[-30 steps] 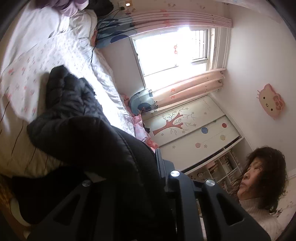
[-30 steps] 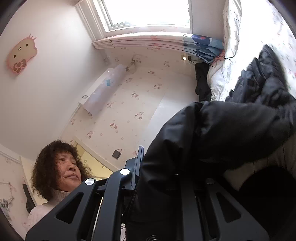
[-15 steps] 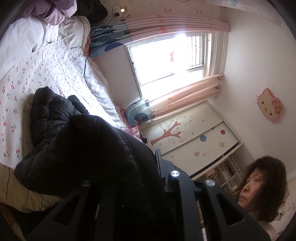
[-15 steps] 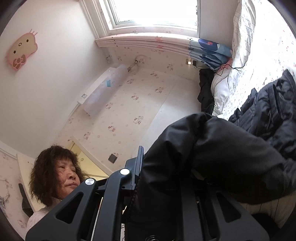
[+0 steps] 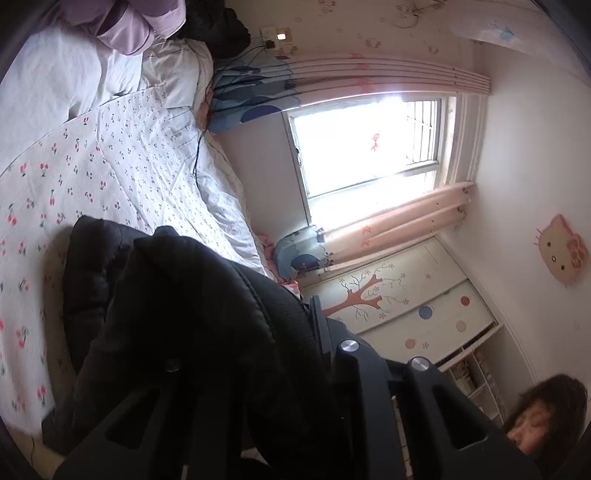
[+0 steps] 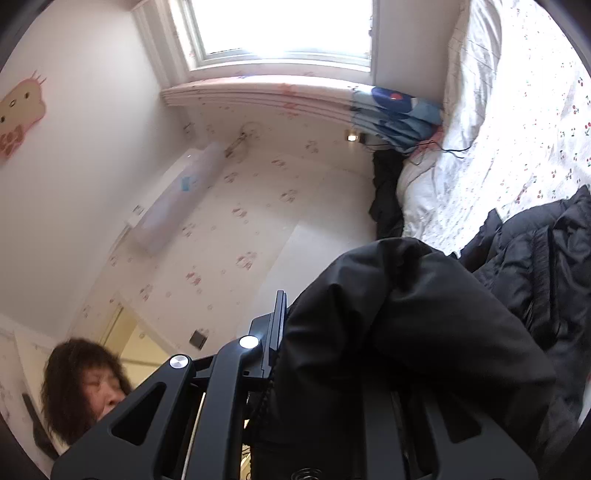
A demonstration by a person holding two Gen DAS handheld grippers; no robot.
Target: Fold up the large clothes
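A black puffer jacket point(image 5: 177, 314) lies partly on the cherry-print bed sheet point(image 5: 92, 166), and one edge of it is lifted. My left gripper point(image 5: 284, 332) is shut on that edge. The padding drapes over one finger and hides it; the other finger point(image 5: 319, 325) shows bare beside the cloth. In the right wrist view the same jacket point(image 6: 406, 314) bulges over my right gripper point(image 6: 317, 332), which is shut on it, with only one finger point(image 6: 279, 321) showing. The rest of the jacket point(image 6: 535, 258) lies crumpled on the sheet point(image 6: 535, 122) beyond.
Purple bedding point(image 5: 140, 26) and a white pillow point(image 5: 177, 74) sit at the bed's head, with a black cable point(image 5: 199, 147) trailing over the sheet. A bright window point(image 5: 369, 147), pink curtains point(image 5: 399, 218) and a wardrobe point(image 5: 406, 306) stand behind. The person's head point(image 6: 85, 384) is close beside the grippers.
Both grippers have carried the held jacket edge across over the bed. More of the sheet and the bed's head now shows, and the lying part of the jacket sits nearer the grippers.
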